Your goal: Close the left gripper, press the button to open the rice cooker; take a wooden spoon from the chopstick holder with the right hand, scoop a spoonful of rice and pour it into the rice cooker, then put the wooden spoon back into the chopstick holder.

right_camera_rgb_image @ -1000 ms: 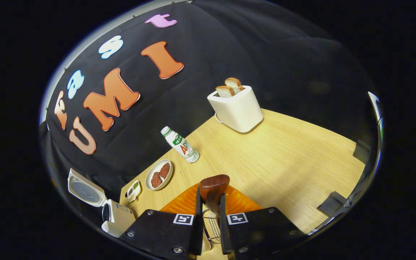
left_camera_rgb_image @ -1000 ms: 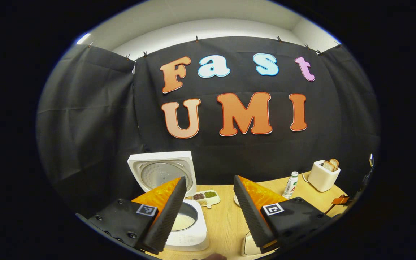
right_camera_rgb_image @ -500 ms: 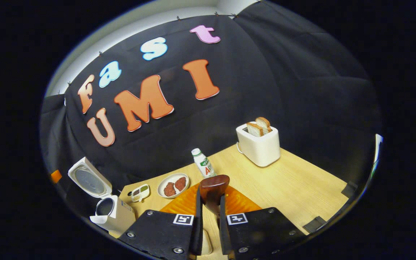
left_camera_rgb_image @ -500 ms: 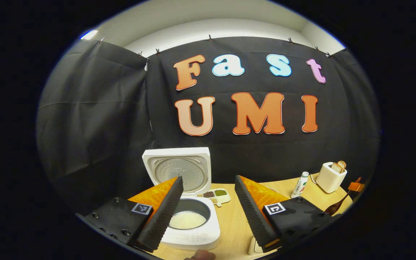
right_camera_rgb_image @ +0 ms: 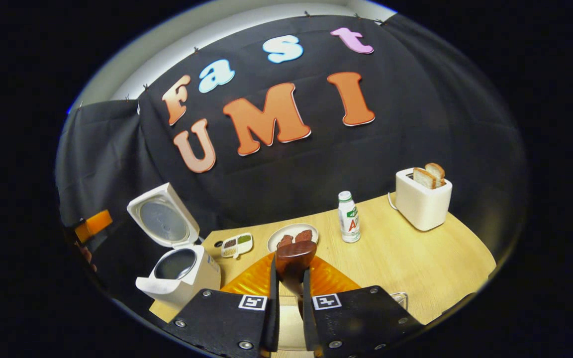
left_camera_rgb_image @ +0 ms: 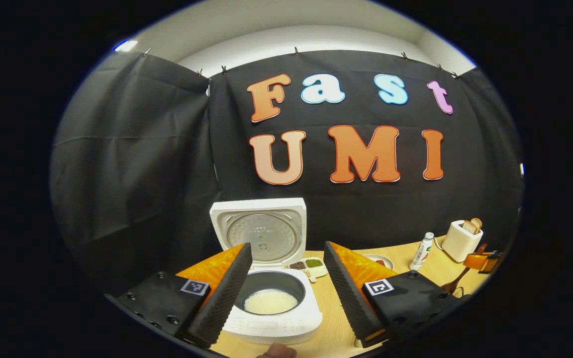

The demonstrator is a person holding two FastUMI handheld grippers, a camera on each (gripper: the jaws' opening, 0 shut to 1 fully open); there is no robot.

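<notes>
Two ridged fingers of the left gripper (left_camera_rgb_image: 286, 283) stand wide apart above the white rice cooker (left_camera_rgb_image: 271, 298) at the table's (right_camera_rgb_image: 406, 263) left edge, its lid upright and rice in the dark pot. Level with the table, the right gripper (right_camera_rgb_image: 289, 298) pinches the dark, glossy wooden spoon (right_camera_rgb_image: 294, 258). Beyond stand a plate (right_camera_rgb_image: 292, 234), a bottle (right_camera_rgb_image: 349, 218) and a toaster (right_camera_rgb_image: 422, 199) holding bread.

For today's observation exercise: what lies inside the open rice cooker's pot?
In the left gripper view, the rice cooker stands with its lid raised, and a pale layer of rice covers the pot's bottom. The left tongs' finger hides the pot's near-left edge.
</notes>
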